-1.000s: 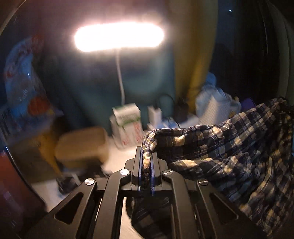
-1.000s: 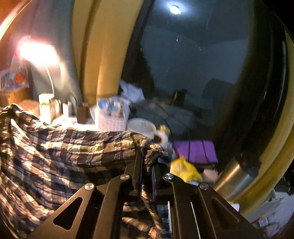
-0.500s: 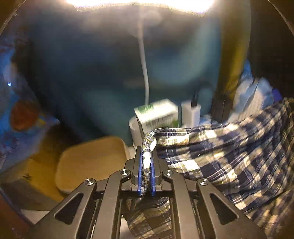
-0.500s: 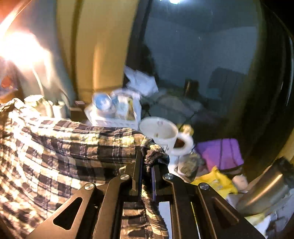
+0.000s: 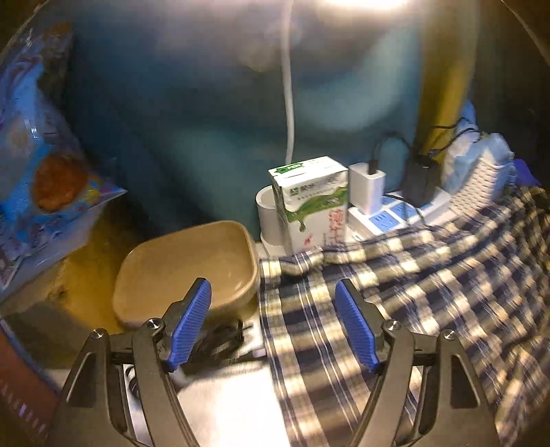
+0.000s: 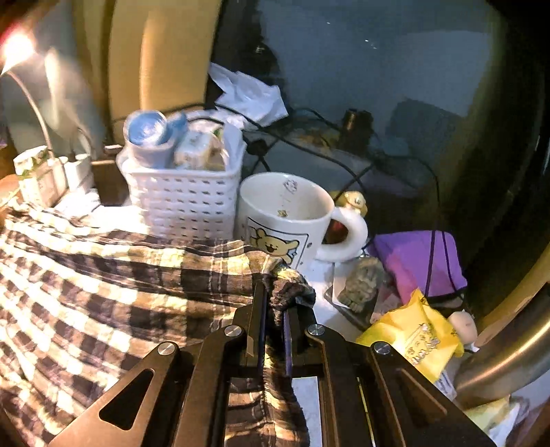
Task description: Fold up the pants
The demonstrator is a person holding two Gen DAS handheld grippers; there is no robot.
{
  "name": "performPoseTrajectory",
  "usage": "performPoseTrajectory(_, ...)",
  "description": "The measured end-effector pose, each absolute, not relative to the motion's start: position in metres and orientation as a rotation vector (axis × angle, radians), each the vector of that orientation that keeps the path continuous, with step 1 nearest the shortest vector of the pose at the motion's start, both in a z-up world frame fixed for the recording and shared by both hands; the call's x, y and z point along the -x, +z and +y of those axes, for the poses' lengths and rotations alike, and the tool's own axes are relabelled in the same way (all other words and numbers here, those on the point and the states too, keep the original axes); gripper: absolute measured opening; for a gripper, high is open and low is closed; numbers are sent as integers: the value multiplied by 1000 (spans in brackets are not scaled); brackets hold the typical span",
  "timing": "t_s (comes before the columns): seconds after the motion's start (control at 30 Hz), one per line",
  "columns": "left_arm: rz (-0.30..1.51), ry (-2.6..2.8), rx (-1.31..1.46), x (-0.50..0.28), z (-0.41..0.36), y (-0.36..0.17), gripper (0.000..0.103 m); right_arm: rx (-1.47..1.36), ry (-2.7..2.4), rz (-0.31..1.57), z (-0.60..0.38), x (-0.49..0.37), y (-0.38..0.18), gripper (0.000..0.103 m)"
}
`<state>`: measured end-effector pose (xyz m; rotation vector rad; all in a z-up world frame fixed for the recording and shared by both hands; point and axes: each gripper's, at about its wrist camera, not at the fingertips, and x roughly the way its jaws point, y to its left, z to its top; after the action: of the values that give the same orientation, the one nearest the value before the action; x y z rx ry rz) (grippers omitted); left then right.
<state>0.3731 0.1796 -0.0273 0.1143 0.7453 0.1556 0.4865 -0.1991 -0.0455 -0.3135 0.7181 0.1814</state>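
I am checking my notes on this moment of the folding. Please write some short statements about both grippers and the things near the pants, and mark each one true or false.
1. The left gripper is open. True.
2. The right gripper is open. False: it is shut on the plaid pants.
3. A milk carton stands behind the pants. True.
4. The white mug lies on its side. False: it stands upright.
5. The white basket is left of the mug. True.

A teal wall (image 5: 192, 113) stands behind a cluttered white tabletop (image 5: 227, 409), lit from above by a bright lamp (image 5: 364, 2) on a thin white stem (image 5: 288, 86). To the right, a yellow curtain (image 6: 172, 51) hangs beside a dark window (image 6: 395, 68).
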Motion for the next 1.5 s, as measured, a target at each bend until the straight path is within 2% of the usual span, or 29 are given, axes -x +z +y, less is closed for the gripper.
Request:
performPoseTrajectory(0.13, 744, 130, -103, -327, 168, -19, 75, 320, 215, 677, -205, -456, -25, 32)
performPoseTrajectory(0.2, 751, 105, -62, -300, 164, -17, 76, 330, 215, 651, -210, -435, -16, 73)
performPoseTrajectory(0.27, 764, 81, -17, -275, 160, -20, 77, 335, 231, 615, -217, -411, -6, 77)
performPoseTrajectory(0.5, 820, -36, 99, -206, 131, -46, 85, 344, 237, 613, -249, -348, 5, 77)
performPoseTrajectory(0.8, 883, -123, 167, -180, 105, -76, 84, 237, 251, 747, -300, -307, -30, 77)
performPoseTrajectory(0.83, 889, -122, 163, -180, 103, -79, 77, 228, 258, 761, -303, -305, -34, 77)
performPoseTrajectory(0.87, 901, -115, 160, -182, 101, -83, 49, 225, 262, 782, -306, -302, -41, 77)
performPoseTrajectory(0.93, 955, -101, 164, -188, 101, -94, 20, 226, 263, 809, -308, -298, -51, 77)
performPoseTrajectory(1.03, 945, -106, 150, -188, 98, -95, 7, 224, 289, 833, -307, -291, -59, 67)
performPoseTrajectory(1.13, 924, -71, 125, -190, 99, -92, 5, 271, 282, 845, -303, -287, -69, 61)
performPoseTrajectory(1.2, 920, -40, 107, -193, 103, -90, 5, 275, 265, 862, -304, -289, -77, 29)
performPoseTrajectory(1.27, 907, -2, 78, -196, 111, -84, 5, 255, 260, 877, -306, -291, -79, 19)
performPoseTrajectory(1.4, 888, 50, 78, -205, 132, -73, 6, 251, 320, 853, -291, -282, -65, 18)
performPoseTrajectory(1.5, 907, 27, 138, -209, 144, -65, 16, 269, 320, 839, -284, -281, -60, 18)
